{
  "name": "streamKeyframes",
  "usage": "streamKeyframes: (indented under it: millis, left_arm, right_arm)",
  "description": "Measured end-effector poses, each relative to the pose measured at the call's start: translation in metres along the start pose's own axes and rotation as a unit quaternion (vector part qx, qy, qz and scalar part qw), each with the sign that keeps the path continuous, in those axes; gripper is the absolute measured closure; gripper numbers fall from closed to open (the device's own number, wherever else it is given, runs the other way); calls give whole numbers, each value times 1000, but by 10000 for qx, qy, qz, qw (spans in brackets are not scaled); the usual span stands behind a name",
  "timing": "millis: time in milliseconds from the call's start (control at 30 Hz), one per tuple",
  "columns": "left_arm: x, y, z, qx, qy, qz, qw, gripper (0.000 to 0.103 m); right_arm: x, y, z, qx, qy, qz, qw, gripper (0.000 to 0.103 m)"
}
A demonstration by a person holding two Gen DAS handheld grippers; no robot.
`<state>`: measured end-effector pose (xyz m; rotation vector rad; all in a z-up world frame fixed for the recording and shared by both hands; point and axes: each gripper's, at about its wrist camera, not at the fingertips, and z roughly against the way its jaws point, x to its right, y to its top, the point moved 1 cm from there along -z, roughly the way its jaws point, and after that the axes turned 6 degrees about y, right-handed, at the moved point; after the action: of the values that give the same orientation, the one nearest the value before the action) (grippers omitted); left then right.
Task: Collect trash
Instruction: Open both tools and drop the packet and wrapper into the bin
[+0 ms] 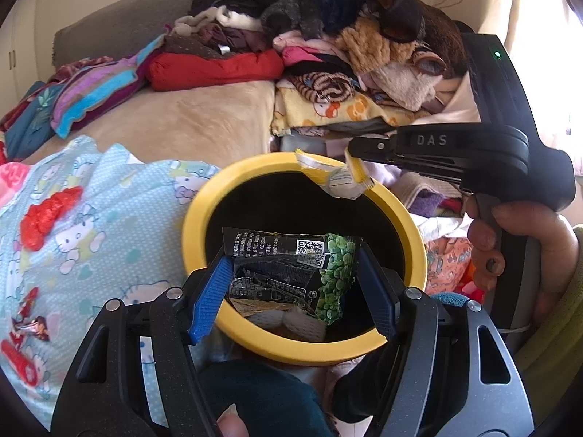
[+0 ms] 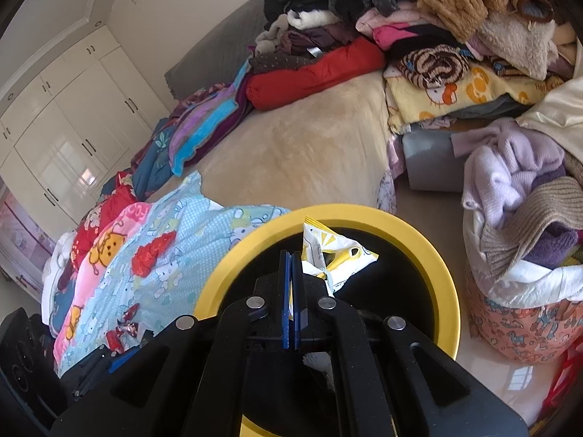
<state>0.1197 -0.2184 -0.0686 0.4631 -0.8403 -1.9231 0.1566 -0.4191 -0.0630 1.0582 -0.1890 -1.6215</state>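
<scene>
A yellow-rimmed black bin [image 1: 193,240] stands beside the bed; it also shows in the right wrist view [image 2: 433,255]. My left gripper [image 1: 291,273] is open over the bin's mouth, with a black and green pea snack packet [image 1: 291,269] between its blue pads, apparently loose. My right gripper [image 2: 290,258] is shut on a white and yellow wrapper [image 2: 328,251] and holds it over the bin's far rim; the wrapper also shows in the left wrist view [image 1: 339,178]. Red wrappers [image 1: 47,215] and a small red-dark one [image 1: 32,327] lie on the light blue cartoon blanket [image 1: 109,225].
The bed has a beige cover [image 1: 189,120] and piles of folded clothes [image 1: 328,36] at the back and right. A basket of knitwear [image 2: 524,225] stands right of the bin. White wardrobes [image 2: 65,127] line the far left wall.
</scene>
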Motion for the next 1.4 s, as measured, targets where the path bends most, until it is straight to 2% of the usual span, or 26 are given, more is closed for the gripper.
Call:
streamKeyframes:
  millis: [367,400,433,467,500,533,600,933,1400]
  left_arm:
    - [14,0,-22,-149,-171,-82,9997,43]
    - [15,0,-24,-143,-174,-99,9997,38]
    - [16,0,-26,-123,-151,-109,9998,27]
    - [15,-1,-26,-109,-117,-98,9998,24]
    - [14,-1,-27,-104,-79,-75,9999,20]
    - [11,-2,-27,-126,-40,-41,9999,16]
    - [5,-5,-27,-168,70,57,9998,11]
    - [-31,-7,-5,-33,353,530,9980,11]
    - [-68,-4,24,219,722,945,9927,11]
  right_arm:
    - [15,-5,-8,-219,-2,-215,9995,99]
    - [18,-4,-8,-243,16,-299,9993,97]
    - [21,-5,-8,-221,30,-420,9989,87]
    - [24,-4,-7,-177,37,-506,9986,80]
    - [25,-4,-5,-134,27,-557,9984,66]
    - [27,-3,-4,-91,2,-593,9982,60]
    - [28,-2,-3,-78,-18,-602,9982,59]
    - [12,-2,-5,-106,-44,-378,9992,45]
    - [-18,-2,-6,-152,57,-26,9999,37]
